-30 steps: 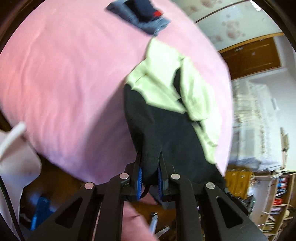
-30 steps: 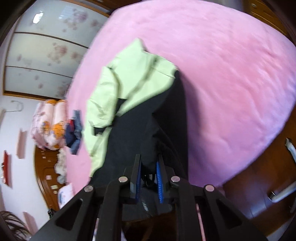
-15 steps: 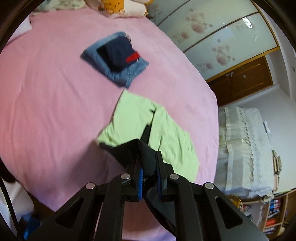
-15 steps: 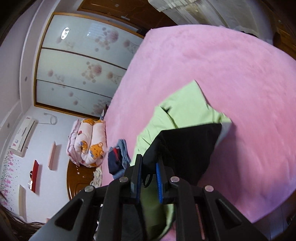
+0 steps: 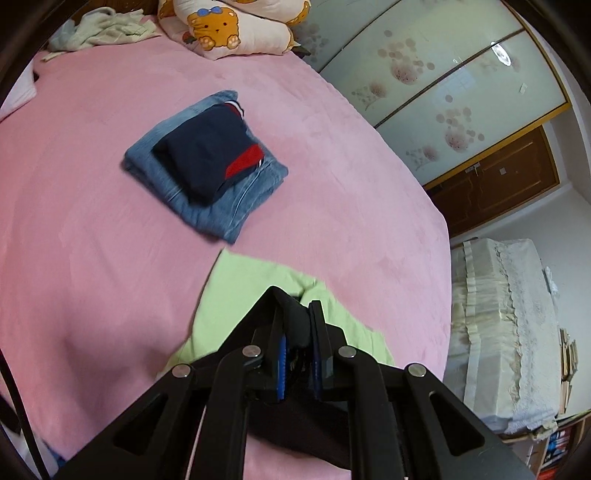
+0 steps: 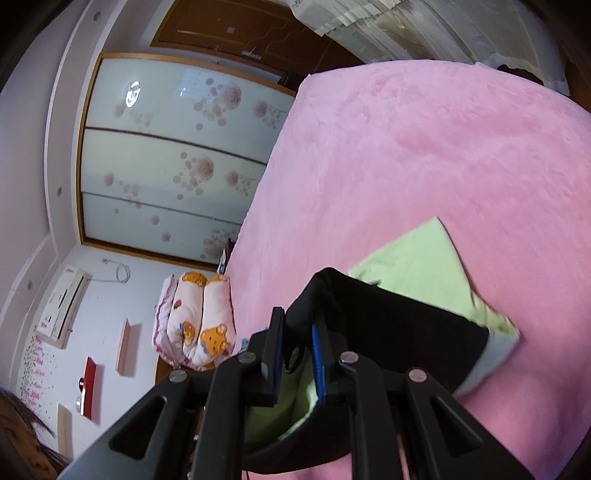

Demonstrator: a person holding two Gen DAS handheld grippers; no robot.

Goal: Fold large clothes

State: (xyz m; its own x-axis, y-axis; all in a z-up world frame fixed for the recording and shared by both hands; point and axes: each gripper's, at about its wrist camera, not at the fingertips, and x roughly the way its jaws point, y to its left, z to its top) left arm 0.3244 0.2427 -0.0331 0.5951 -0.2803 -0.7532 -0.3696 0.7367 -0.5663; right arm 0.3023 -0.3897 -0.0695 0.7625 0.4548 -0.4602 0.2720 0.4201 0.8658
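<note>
A black and light-green garment lies on the pink bed [image 5: 92,229]. In the left wrist view its green part [image 5: 243,291] is spread flat ahead, and my left gripper [image 5: 297,317] is shut on a black hem corner held over it. In the right wrist view my right gripper [image 6: 297,325] is shut on another black hem corner [image 6: 388,325], folded over the green part [image 6: 417,266]. The garment's lower half is hidden under the grippers.
A folded stack, navy top on blue jeans [image 5: 207,162], lies farther up the bed. Cartoon pillows [image 5: 229,26] and crumpled pale cloth [image 5: 99,33] sit at the head. Sliding wardrobe doors [image 6: 166,158] stand beyond the bed. A covered piece of furniture [image 5: 506,325] is at right.
Both grippers have lifted the black hem from the bed's edge and carried it forward over the green upper part, doubling the garment over. The folded stack now shows fully.
</note>
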